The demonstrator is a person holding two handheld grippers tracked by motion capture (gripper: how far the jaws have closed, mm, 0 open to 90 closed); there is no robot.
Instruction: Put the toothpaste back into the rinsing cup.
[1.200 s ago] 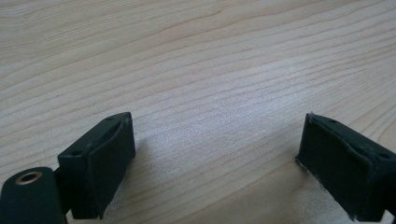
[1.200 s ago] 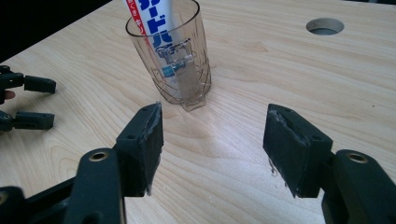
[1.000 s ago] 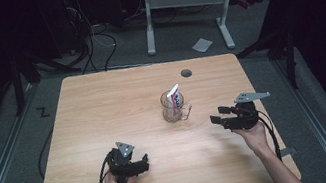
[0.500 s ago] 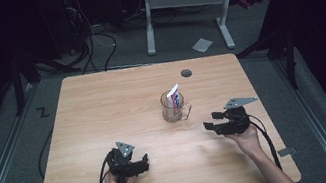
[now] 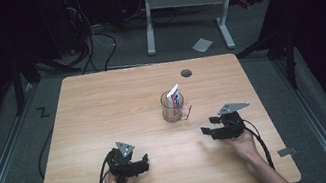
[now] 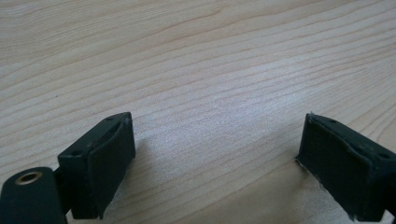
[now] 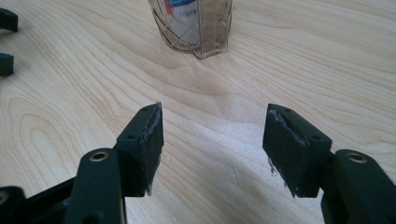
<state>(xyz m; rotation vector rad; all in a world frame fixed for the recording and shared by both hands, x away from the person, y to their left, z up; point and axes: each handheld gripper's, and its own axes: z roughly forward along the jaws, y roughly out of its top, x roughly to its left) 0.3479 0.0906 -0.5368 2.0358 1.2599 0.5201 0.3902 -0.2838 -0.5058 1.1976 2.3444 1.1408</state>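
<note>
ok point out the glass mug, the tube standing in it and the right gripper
glass mug [image 5: 173,112], high view, on its clear wall below the rim
tube [image 5: 175,95], high view, on its white upper part sticking out above the rim
right gripper [image 7: 214,144], right gripper view, midway between its two open black jaws

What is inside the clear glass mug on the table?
Inside the glass mug stands a white tube with red and blue print, its top leaning out over the rim. Its lower end is blurred through the glass.
</note>
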